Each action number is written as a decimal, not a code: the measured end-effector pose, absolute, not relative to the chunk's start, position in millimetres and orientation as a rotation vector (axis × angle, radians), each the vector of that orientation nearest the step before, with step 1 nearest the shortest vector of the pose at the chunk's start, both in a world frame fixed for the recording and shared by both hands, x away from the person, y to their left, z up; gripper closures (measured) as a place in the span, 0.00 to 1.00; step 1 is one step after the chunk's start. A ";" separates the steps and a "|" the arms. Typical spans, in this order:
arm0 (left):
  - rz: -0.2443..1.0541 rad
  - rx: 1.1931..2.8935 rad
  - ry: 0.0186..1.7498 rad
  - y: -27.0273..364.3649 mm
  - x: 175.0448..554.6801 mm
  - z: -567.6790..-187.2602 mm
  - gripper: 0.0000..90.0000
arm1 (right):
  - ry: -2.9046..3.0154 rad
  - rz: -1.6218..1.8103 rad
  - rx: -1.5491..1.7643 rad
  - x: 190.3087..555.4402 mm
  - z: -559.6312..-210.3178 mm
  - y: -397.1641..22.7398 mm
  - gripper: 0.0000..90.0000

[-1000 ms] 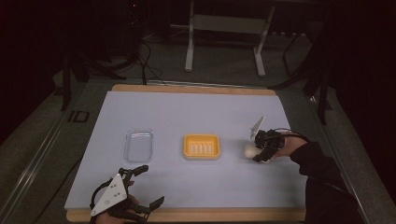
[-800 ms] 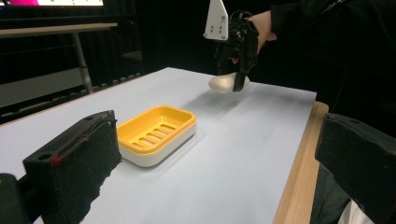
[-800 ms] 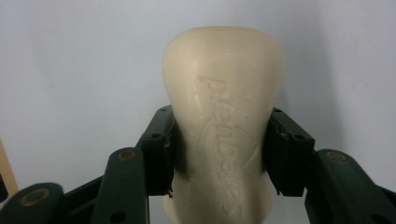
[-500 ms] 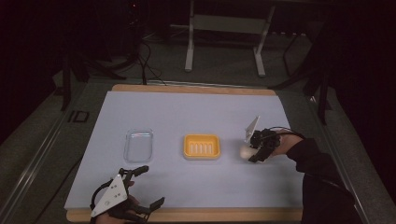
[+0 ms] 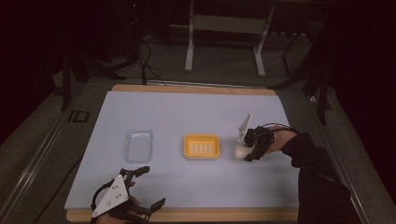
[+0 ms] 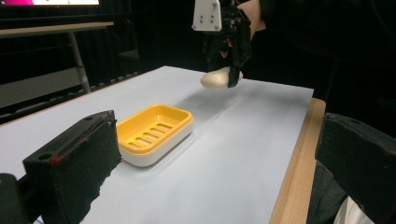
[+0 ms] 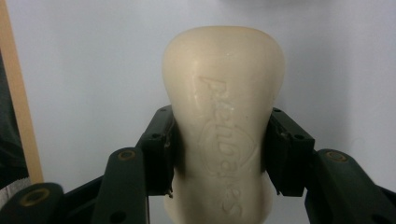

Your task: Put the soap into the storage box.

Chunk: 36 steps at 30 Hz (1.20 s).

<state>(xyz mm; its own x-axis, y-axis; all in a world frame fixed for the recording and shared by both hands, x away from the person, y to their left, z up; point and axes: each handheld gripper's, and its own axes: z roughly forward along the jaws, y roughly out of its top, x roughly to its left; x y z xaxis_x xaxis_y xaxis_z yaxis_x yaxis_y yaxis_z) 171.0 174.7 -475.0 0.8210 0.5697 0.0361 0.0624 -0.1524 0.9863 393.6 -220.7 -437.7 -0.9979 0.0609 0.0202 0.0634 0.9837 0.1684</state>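
A cream bar of soap with raised lettering sits clamped between the pads of my right gripper. From above, the soap hangs just right of the yellow soap dish, held by the right gripper a little above the white mat. The soap and the slotted yellow dish on its white base also show in the left gripper view. My left gripper rests at the table's front left edge, jaws wide apart with nothing between them.
A clear plastic lid or tray lies left of the dish. The white mat covers a wooden tabletop. A metal stand and cables sit on the floor beyond the far edge.
The right gripper has carried the soap leftward toward the yellow dish and slightly up. The left gripper has stayed put.
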 end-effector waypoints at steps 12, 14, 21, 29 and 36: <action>0.479 1.684 0.500 174.7 171.2 -475.1 0.00 | -3.133 -0.272 -0.045 397.9 -417.4 -203.1 0.55; 0.479 1.685 0.499 174.7 171.2 -475.1 0.00 | -3.139 -0.283 -0.033 398.1 -414.3 -198.8 0.55; 0.478 1.684 0.499 175.0 170.9 -475.0 0.00 | -3.143 -0.303 0.028 397.6 -403.5 -183.4 0.55; 0.485 1.682 0.505 175.9 170.9 -474.8 0.00 | -3.159 -0.275 0.083 397.7 -400.5 -169.1 0.55; 0.483 1.682 0.505 175.5 170.7 -474.9 0.00 | -3.157 -0.310 0.123 397.8 -400.0 -159.2 0.55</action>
<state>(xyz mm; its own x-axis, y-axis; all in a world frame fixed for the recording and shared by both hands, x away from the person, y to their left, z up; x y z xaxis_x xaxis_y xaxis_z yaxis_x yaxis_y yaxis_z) 170.7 175.5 -474.9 0.8163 0.5764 0.0374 0.0620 -0.1519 0.9864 397.8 -159.2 -400.0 -0.9965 -0.0735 -0.0407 -0.0800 0.9780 0.1926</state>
